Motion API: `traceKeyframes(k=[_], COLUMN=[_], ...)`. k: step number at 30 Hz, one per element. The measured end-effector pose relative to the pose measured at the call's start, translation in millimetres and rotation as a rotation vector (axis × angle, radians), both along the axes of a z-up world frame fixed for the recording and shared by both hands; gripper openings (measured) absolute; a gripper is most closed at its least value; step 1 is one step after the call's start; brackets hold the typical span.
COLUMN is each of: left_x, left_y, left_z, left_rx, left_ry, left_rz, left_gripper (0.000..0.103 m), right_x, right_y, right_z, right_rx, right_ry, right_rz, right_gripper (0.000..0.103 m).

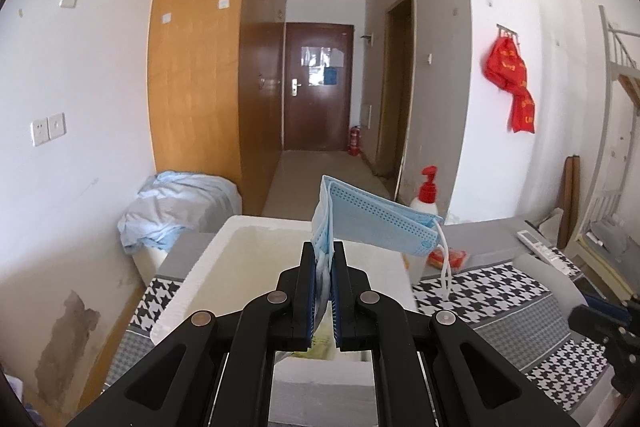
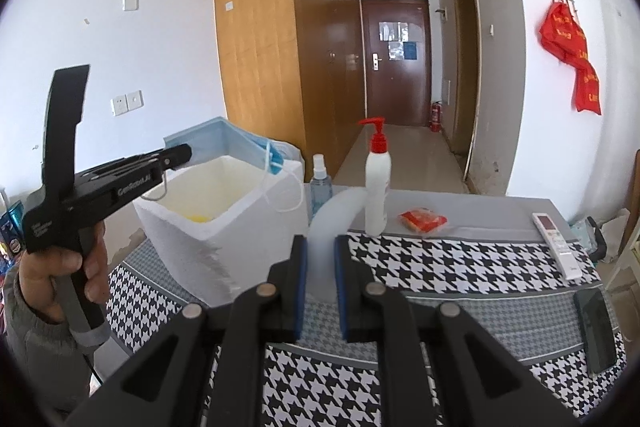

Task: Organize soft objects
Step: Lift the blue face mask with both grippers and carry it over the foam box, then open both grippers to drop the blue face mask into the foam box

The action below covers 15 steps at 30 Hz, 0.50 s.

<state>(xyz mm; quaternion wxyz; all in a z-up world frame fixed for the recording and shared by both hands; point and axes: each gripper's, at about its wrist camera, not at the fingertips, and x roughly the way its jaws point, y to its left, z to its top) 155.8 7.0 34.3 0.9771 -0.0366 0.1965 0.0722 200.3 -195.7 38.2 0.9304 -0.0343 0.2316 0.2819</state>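
— So, where's the mask [image 1: 376, 223]?
— Clamped in the left gripper [image 1: 323, 259] over the foam box [image 1: 192, 279], long axis slanting down-right.
— Right gripper [image 2: 321, 259]?
— Fingers gripping a translucent sheet [image 2: 332, 219] above the houndstooth bench [image 2: 460, 259].

Table [image 2: 460, 267] under a black-and-white houndstooth cloth with grey bands

A white foam box [image 2: 208, 227] stands on its left part. Just beside the box is a small clear spray bottle [image 2: 320, 187], then a white pump bottle with a red top [image 2: 378, 183]. A red packet [image 2: 423, 219] lies near the pump bottle, a white remote control [image 2: 556, 245] farther right, and a dark phone [image 2: 596, 331] near the right edge.
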Motion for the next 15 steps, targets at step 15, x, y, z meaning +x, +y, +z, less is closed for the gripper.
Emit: traceKeyframes(k=[15], left_x=[23.9], left_y=[28.1], left_z=[-18.8], left_rx=[-0.034], left_ry=[0.09], left_rz=[0.05], left_gripper=[0.007], right_x=[4.2], right_y=[14.6], right_z=[-2.0], right_rx=[-0.023], right_ry=[0.004], right_rz=[0.016], right_gripper=[0.015])
